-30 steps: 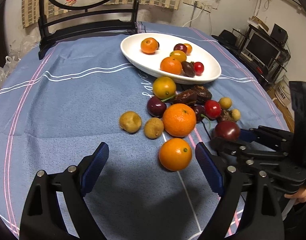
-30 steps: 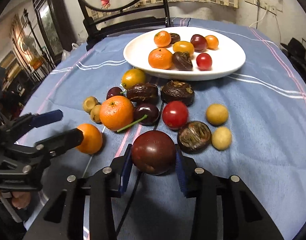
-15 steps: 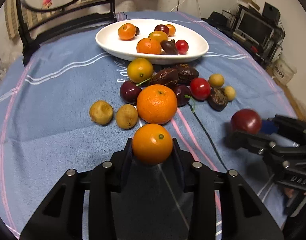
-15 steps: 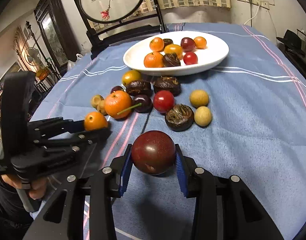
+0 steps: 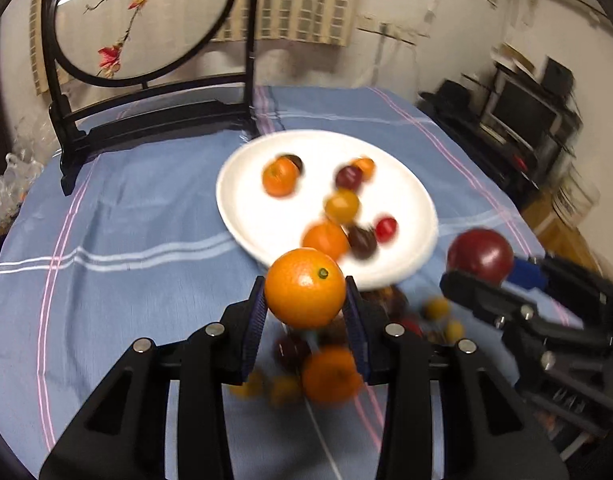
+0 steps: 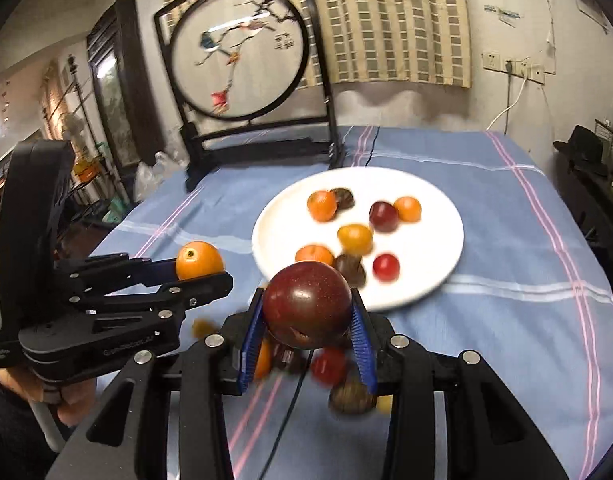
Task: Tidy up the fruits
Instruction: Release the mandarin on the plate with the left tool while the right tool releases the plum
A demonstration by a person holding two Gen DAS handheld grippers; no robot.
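Left fingers (image 5: 253, 322) pinch an orange (image 5: 305, 288) between their blue pads, held up off the table (image 5: 146, 220). Right fingers (image 6: 252, 340) pinch a dark red plum (image 6: 306, 305) the same way, also lifted. Both fruits hang near the front rim of the white plate (image 6: 434, 208), which carries several small oranges, a yellow one, dark fruits and a red one. More loose fruit lies blurred on the blue cloth below both grippers. A round painted screen (image 6: 238, 56) stands behind the plate.
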